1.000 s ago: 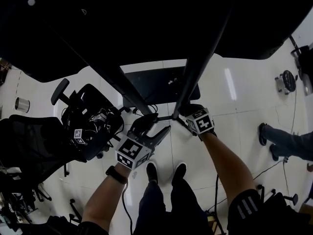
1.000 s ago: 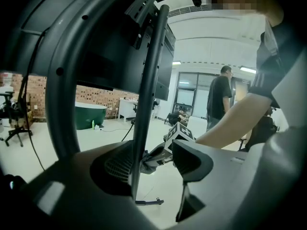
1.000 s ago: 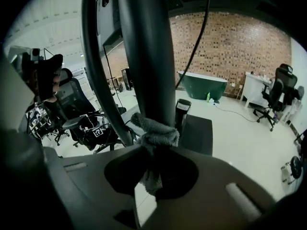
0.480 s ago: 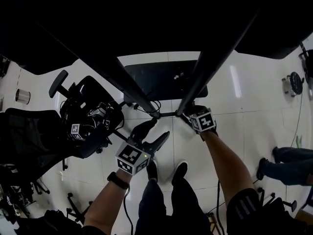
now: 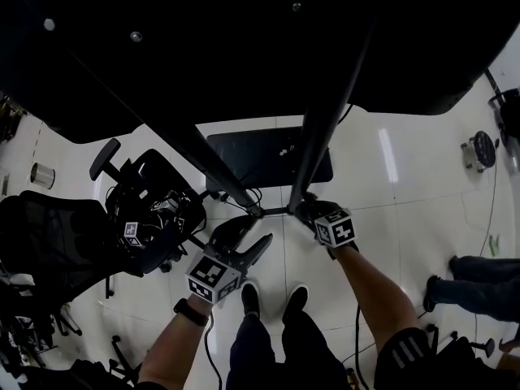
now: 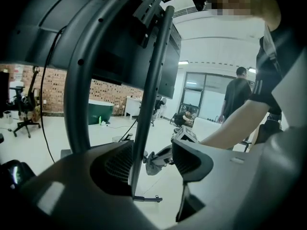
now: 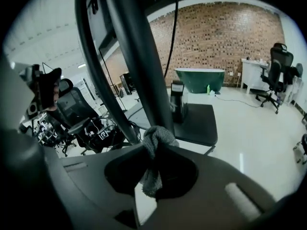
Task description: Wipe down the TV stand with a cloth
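The right gripper's (image 7: 156, 152) fingers clench a grey cloth (image 7: 154, 137) against the TV stand (image 7: 136, 56) pole, while the left gripper's (image 6: 152, 150) fingers stay released nearby.

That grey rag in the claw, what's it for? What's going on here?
A person holds a gripper in each hand to clean a tall black TV stand. The right gripper is shut on a grey cloth, bunched right beside a slanted pole low on the stand. The left gripper is open, with a thin pole passing between its jaws, close to one of them.
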{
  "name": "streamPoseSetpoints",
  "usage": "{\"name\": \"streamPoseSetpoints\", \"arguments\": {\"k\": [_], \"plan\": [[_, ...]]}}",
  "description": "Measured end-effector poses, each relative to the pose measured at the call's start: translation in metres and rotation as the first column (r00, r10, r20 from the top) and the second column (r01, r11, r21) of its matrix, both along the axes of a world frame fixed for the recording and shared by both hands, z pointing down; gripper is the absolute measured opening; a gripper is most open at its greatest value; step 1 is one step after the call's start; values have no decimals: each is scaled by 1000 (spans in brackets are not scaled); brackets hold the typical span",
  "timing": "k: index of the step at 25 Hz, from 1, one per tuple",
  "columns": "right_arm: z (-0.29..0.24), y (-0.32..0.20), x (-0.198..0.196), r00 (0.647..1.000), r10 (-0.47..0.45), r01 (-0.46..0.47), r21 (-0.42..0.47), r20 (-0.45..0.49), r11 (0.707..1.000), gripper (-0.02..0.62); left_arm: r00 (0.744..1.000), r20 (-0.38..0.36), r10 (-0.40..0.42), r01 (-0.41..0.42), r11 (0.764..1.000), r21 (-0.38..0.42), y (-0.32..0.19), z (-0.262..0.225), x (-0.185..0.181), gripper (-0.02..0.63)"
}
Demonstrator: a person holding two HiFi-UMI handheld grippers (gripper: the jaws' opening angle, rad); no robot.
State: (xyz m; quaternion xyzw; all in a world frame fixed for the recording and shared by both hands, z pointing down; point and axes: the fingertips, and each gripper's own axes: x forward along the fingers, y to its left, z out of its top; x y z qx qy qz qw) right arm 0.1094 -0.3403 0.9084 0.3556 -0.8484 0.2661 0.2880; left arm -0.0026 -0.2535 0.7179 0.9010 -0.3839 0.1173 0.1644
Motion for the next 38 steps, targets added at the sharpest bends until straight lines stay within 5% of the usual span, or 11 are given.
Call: {"name": "streamPoseSetpoints", "arguments": {"k": [5,13,19,35,38], "plan": [[-113,48,7,989,-41,21,137,144,990,42,998,17,-54,52,996,77,31,-58,-7,274],[-302,145,-11,934,-195,64,397,300,916,43,999,10,-40,38,985,169,107,-146,-7,274],[-380,227,-10,941,-208,38,529,266,847,43,999,3,-32,30,964,263,178,-200,-20,274],[-466,488,-42,864,-129,-155,501,487,852,41,996,-69,61,-33,934,356,426,-261,-71,273],[-468,517,-36,874,-108,-164,497,474,852,41,993,-86,80,-45,936,348,451,-269,-68,273]]}}
